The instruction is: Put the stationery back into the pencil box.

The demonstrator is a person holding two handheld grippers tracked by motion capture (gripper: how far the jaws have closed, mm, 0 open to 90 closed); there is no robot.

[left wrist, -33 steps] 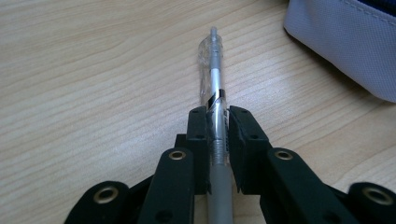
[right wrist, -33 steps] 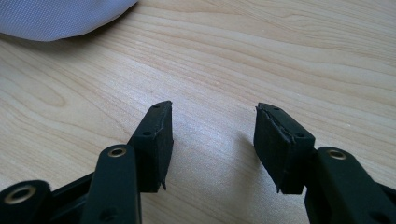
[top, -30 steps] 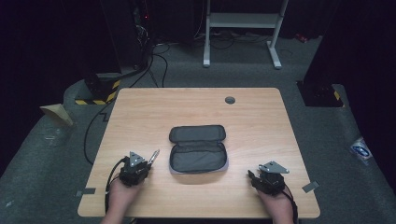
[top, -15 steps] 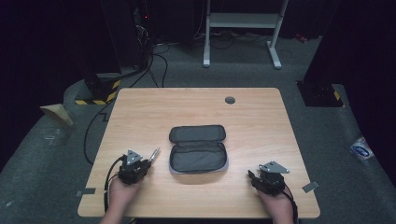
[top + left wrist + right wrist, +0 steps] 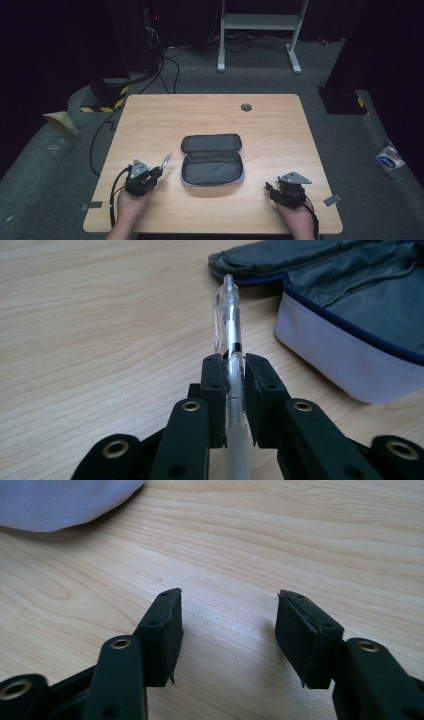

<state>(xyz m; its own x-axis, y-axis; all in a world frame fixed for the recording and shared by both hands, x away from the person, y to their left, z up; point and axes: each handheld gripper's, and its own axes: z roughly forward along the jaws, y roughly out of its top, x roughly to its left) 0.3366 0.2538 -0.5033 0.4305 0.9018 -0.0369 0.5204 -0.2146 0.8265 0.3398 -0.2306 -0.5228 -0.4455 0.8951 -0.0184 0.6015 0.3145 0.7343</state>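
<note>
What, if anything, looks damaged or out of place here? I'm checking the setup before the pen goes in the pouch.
One small thing: the right gripper, open over bare table, has a ragged, frayed top edge on one pad. Otherwise nothing stands out: the left gripper clamps the pen cleanly, and the pouch lies unzipped mid-table.

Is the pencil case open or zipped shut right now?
Open: the pencil case lies with its lid flap folded back, dark interior exposed.
</note>
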